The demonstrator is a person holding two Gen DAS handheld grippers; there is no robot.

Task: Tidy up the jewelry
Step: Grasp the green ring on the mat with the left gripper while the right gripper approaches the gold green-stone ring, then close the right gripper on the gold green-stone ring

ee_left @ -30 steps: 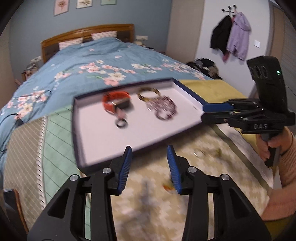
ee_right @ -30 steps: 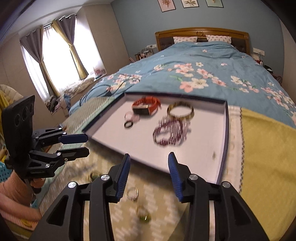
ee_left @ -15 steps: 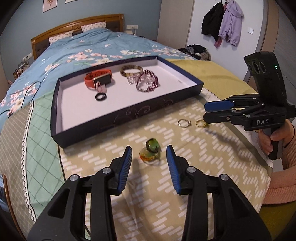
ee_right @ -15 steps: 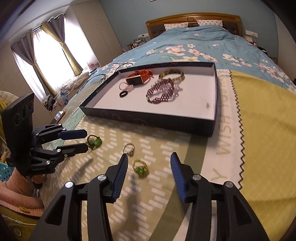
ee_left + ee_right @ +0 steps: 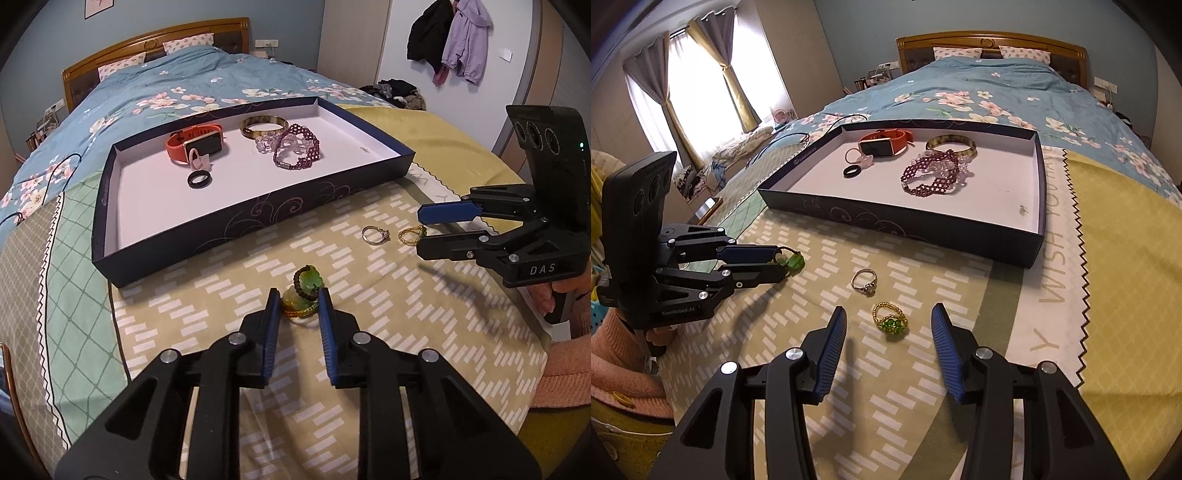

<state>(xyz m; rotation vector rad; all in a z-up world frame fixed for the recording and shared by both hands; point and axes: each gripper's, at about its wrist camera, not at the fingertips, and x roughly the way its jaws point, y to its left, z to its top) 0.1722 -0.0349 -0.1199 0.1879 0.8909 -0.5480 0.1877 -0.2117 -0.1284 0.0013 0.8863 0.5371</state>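
Observation:
A dark blue tray with a white floor holds an orange watch, a black ring, a brown bangle and purple bead bracelets. On the cloth lie a green bead bracelet pile, a silver ring and a gold ring with green stones. My left gripper is open, its fingertips on either side of the green pile. My right gripper is open, its fingers straddling the gold ring; it also shows in the left wrist view.
The tray and rings rest on patterned cloths over the foot of a bed with a blue floral quilt. The silver ring lies between both grippers. Coats hang on the far wall.
Both grippers have moved forward and down toward the cloth. The left one now brackets the green pile, and the right one brackets the gold ring.

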